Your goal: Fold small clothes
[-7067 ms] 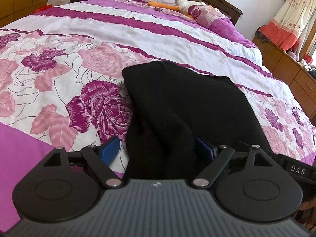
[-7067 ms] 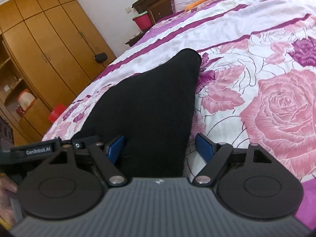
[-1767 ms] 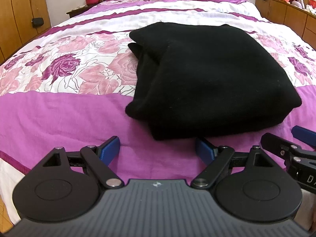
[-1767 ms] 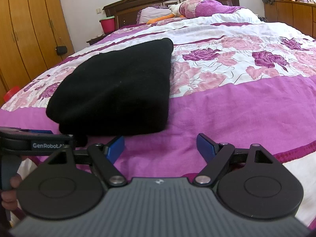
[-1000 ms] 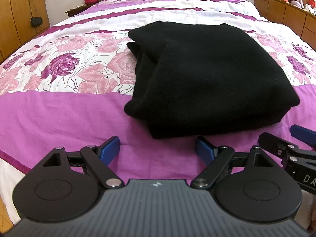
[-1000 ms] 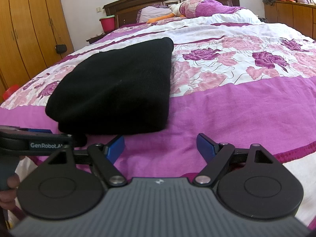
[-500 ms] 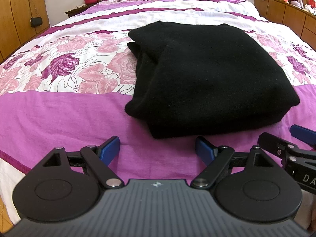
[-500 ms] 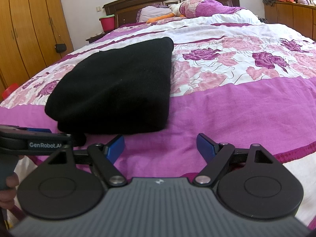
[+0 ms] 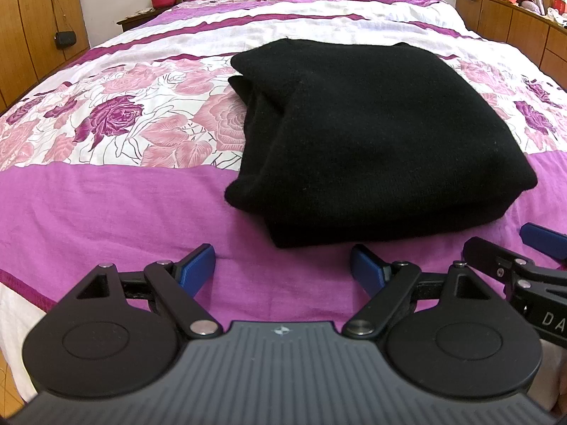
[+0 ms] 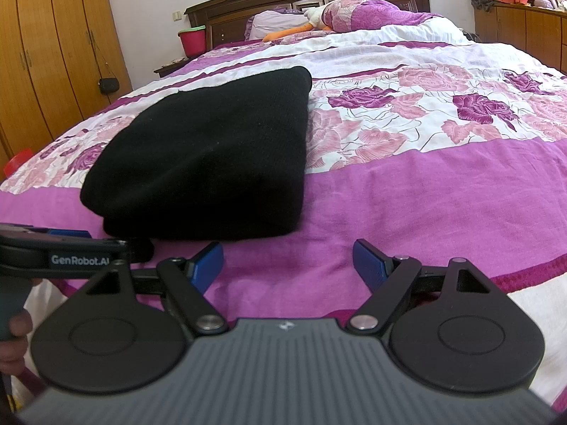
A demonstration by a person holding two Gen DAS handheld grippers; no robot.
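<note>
Black garment (image 9: 372, 134) lies folded near the bedspread (image 9: 106, 212) edge, both tongs (image 9: 283, 265) (image 10: 287, 260) wide open, empty.

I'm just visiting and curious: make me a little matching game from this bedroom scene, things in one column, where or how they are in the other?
Things:
1. black garment
2. red bucket
3. small black pouch
4. left tongs

Descriptions:
A. hangs on the wardrobe
B. open, empty, short of the garment
C. folded on the bedspread
D. stands on the nightstand beside the headboard

Pairs: 1-C, 2-D, 3-A, 4-B
</note>
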